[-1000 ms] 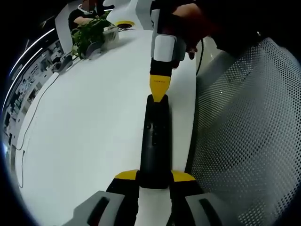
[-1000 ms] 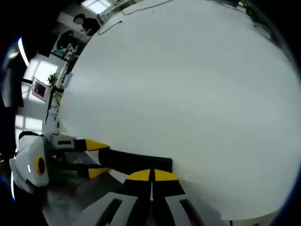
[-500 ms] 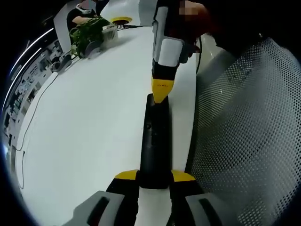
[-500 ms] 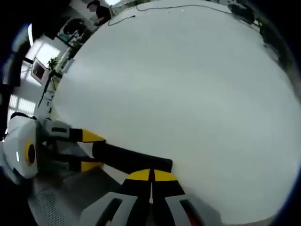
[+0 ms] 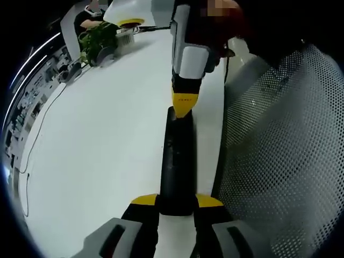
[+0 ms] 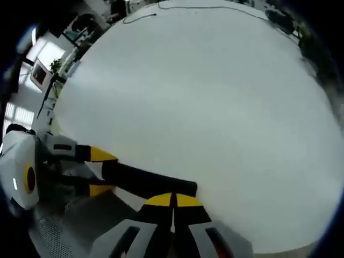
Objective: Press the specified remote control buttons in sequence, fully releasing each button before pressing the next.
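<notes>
Holding the remote (image 5: 176, 161) steady in the left claw (image 5: 176, 203); right claw (image 6: 173, 200) pressed together at its far end. Better to press straight down, then lift fully off.

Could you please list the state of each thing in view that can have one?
Remote: lying on the table, one end clamped.
Left gripper: shut on remote.
Right gripper: shut, tips at the remote's far end.
Plant: upright at the table's far end.
</notes>
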Tool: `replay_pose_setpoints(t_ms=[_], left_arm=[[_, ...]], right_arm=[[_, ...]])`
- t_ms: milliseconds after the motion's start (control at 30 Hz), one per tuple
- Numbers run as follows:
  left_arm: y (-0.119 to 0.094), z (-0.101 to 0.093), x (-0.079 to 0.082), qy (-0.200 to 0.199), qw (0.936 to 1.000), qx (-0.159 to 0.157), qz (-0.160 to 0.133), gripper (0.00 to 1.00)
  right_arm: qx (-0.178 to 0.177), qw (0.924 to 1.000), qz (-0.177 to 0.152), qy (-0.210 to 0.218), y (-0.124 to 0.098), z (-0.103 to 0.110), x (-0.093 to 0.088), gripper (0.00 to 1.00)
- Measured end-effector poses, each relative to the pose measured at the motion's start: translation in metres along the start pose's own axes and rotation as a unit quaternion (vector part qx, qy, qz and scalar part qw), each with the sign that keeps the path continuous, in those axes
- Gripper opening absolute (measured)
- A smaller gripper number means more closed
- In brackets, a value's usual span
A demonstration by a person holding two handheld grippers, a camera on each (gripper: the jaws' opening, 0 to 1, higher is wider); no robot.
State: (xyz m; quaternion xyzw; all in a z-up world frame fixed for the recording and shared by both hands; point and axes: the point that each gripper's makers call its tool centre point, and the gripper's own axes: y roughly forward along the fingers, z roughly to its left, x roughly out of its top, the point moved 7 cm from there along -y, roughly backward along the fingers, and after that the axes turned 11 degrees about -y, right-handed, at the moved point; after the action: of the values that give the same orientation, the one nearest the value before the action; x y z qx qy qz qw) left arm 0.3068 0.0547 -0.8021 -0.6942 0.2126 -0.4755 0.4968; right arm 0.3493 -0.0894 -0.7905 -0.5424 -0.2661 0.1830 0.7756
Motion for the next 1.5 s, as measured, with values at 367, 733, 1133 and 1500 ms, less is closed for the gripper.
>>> replay_pose_setpoints(t_ms=[367,733,1133,1500], left_arm=[[0.000,0.000,0.000,0.001,1.0000,-0.002,-0.002,0.24],[0.000,0.000,-0.001,0.002,1.0000,-0.002,-0.006,0.24],[-0.001,0.000,-0.001,0.002,1.0000,-0.002,-0.007,0.24],[0.000,0.001,-0.002,0.003,0.9999,-0.005,-0.010,0.24]], right_arm=[[0.021,0.9994,0.000,0.029,0.000,0.000,0.000,0.00],[0.040,0.9989,0.005,0.025,0.002,0.005,0.002,0.00],[0.046,0.9983,0.006,0.035,0.002,0.005,0.003,0.00],[0.020,0.9994,0.030,-0.003,0.005,0.011,0.008,0.00]])
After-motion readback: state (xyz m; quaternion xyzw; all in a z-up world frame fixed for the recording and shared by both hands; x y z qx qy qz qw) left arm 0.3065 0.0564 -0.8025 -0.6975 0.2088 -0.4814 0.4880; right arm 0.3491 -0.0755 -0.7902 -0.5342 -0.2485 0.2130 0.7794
